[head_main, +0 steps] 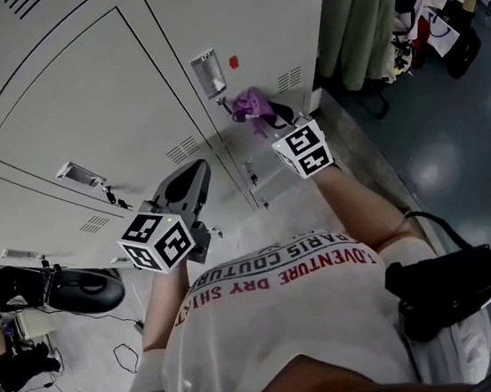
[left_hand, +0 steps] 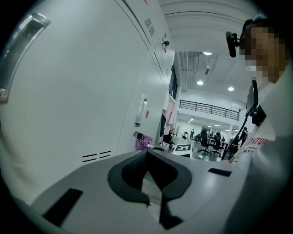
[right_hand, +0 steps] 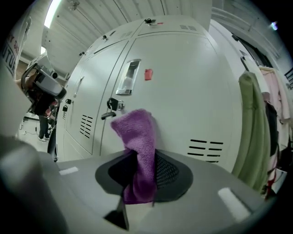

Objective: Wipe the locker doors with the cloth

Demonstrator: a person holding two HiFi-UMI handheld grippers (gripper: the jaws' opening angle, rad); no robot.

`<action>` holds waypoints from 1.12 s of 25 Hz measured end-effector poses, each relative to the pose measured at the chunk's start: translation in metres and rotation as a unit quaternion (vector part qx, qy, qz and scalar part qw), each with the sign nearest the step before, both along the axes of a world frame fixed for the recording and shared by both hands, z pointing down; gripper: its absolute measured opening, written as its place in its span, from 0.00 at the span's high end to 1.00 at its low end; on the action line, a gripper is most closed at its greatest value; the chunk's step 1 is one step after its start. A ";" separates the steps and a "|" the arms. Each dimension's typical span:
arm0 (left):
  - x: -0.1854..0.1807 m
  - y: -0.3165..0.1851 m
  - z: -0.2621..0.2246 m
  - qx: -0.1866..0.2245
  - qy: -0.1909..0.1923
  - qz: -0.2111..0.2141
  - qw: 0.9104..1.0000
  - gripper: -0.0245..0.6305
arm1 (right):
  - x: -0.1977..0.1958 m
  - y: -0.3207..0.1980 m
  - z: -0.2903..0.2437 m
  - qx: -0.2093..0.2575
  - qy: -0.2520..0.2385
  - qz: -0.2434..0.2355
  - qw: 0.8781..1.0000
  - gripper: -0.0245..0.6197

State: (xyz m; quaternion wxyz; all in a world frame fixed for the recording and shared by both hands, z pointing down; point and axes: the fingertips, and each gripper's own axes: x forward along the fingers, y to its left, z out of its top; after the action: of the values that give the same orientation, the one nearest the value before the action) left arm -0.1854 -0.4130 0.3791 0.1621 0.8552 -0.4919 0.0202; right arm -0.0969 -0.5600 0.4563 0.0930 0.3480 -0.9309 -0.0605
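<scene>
Two-tone floor here. There's a pale grey stretch along the foot of the lockers, and off to the right it turns into dark floor, glossy blue-grey with glare on it. On the pale part at lower left lies a rounded black thing — can't tell what it is — with thin black cables trailing loose beside it. A dark bag looks to sit on the glossy part, below hanging clothes.
</scene>
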 end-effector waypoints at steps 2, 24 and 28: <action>0.003 0.000 0.001 -0.001 -0.001 0.002 1.000 0.96 | 0.016 -0.011 0.003 -0.002 0.000 0.018 1.000 0.84; 0.037 0.031 0.008 -0.022 -0.012 -0.003 1.000 0.96 | 0.129 -0.053 0.007 -0.070 -0.013 0.094 0.993 0.84; 0.044 0.057 0.018 -0.028 -0.002 -0.019 0.999 0.96 | 0.110 0.019 -0.010 -0.088 -0.038 -0.003 0.995 0.84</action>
State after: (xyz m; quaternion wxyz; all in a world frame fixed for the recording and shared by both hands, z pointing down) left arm -0.1416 -0.3560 0.3972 0.1858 0.8409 -0.5073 0.0326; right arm 0.0130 -0.5414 0.4464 0.0878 0.3373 -0.9367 0.0341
